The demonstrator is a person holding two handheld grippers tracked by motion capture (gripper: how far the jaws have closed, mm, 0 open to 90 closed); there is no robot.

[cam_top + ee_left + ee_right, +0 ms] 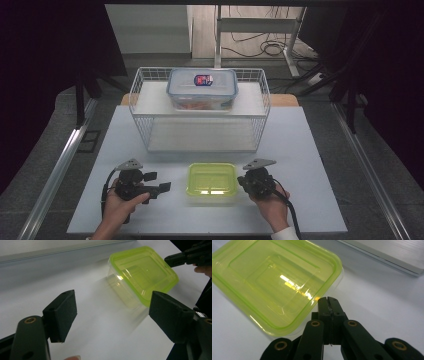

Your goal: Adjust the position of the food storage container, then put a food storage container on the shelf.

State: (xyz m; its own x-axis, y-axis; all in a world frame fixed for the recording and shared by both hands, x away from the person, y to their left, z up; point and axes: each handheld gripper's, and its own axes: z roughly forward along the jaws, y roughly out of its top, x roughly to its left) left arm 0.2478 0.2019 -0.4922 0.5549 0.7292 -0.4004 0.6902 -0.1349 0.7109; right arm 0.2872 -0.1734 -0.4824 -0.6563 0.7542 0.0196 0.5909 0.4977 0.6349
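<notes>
**Light plastic box, best taken by its rim**

The green-lidded box [211, 182] sat near the front edge of the white surface [310, 165], between both hands. It looked empty, thin-walled and light, likely slippery and easy to shove; the lid's raised rim offered the surest hold. The right gripper [327, 300], fingers clenched on nothing, pointed at a corner. The left gripper [112, 315] stood released, well apart.
</notes>
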